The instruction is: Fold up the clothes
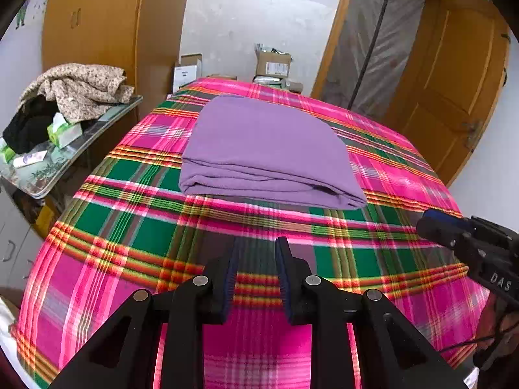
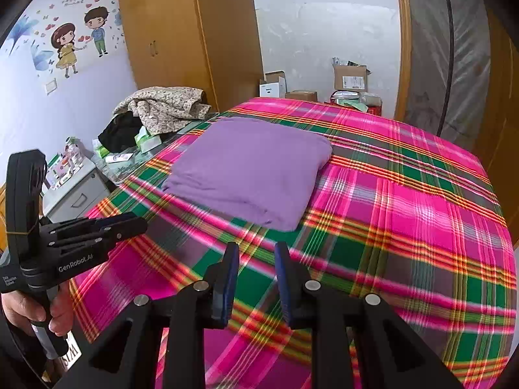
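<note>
Purple garment [image 1: 266,152] is folded into a flat, roughly rectangular stack, several layers visible along the near edge. Lies on the pink-green plaid bedspread [image 1: 405,168], near the bed's middle, nothing touching it.

The bed [image 1: 107,223] offered a broad bare stretch of plaid cover between the two hand-held grippers and the folded purple cloth [image 1: 269,152], with nothing lying on it. To the right of the cloth the cover also lay bare as far as the bed's edge. On the left, a cluttered tabletop [image 2: 129,168] stood just beside the bed, heaped with a floral garment [image 2: 165,105] and tissue boxes [image 1: 63,131]. Cardboard boxes [image 2: 352,77] crowded the far end, and a wardrobe [image 2: 181,32] closed the corner behind.
</note>
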Demonstrator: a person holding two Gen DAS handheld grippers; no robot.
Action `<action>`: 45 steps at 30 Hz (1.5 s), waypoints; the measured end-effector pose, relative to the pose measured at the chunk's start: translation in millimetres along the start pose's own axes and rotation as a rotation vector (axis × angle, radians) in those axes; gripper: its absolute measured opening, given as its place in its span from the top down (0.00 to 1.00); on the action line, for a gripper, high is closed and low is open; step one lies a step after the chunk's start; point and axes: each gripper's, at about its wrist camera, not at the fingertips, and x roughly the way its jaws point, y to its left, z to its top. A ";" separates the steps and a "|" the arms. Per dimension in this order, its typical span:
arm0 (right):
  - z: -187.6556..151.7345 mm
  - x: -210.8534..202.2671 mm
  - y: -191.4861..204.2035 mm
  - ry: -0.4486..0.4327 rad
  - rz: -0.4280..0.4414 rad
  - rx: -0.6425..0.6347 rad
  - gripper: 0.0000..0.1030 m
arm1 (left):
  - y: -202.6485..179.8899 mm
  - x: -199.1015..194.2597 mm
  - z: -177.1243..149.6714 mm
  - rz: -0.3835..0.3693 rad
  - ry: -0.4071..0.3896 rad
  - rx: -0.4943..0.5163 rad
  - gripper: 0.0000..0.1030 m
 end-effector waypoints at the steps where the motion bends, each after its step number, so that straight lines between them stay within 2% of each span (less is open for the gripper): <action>1: -3.6 -3.0 2.3 -0.002 -0.002 -0.003 0.78 | -2.8 -3.5 -2.5 0.010 -0.012 0.006 0.76; 3: -10.4 -8.1 5.1 -0.007 0.002 -0.001 0.78 | -7.7 -10.0 -7.5 0.032 -0.031 0.022 0.76; 11: -34.2 -29.5 11.0 -0.049 -0.008 0.002 0.78 | -20.6 -20.9 -24.5 0.036 -0.043 0.025 0.76; 14: -39.6 -41.4 11.3 -0.100 -0.017 0.003 0.78 | -24.4 -25.7 -29.2 0.044 -0.056 0.031 0.76; 16: -43.3 -52.0 12.9 -0.168 -0.030 -0.017 0.77 | -27.3 -30.8 -31.0 0.052 -0.073 0.034 0.76; 18: -47.9 -54.5 15.1 -0.207 -0.033 -0.060 0.68 | -30.2 -34.3 -32.1 0.064 -0.091 0.041 0.76; 22: -51.9 -48.3 12.6 -0.185 -0.030 -0.062 0.67 | -33.6 -35.7 -32.3 0.094 -0.087 0.040 0.75; 28: -57.5 -52.1 16.1 -0.218 -0.023 -0.115 0.67 | -36.9 -39.6 -30.2 0.103 -0.082 0.041 0.73; 32: -57.4 -49.1 17.5 -0.191 -0.003 -0.113 0.67 | -34.0 -37.7 -26.9 0.130 -0.052 0.028 0.73; 41: -59.7 -45.0 21.7 -0.170 0.031 -0.121 0.67 | -30.2 -39.8 -26.5 0.085 -0.050 -0.008 0.73; 45: -61.1 -42.1 19.2 -0.155 0.029 -0.112 0.67 | -34.4 -37.9 -26.3 0.123 -0.036 0.006 0.57</action>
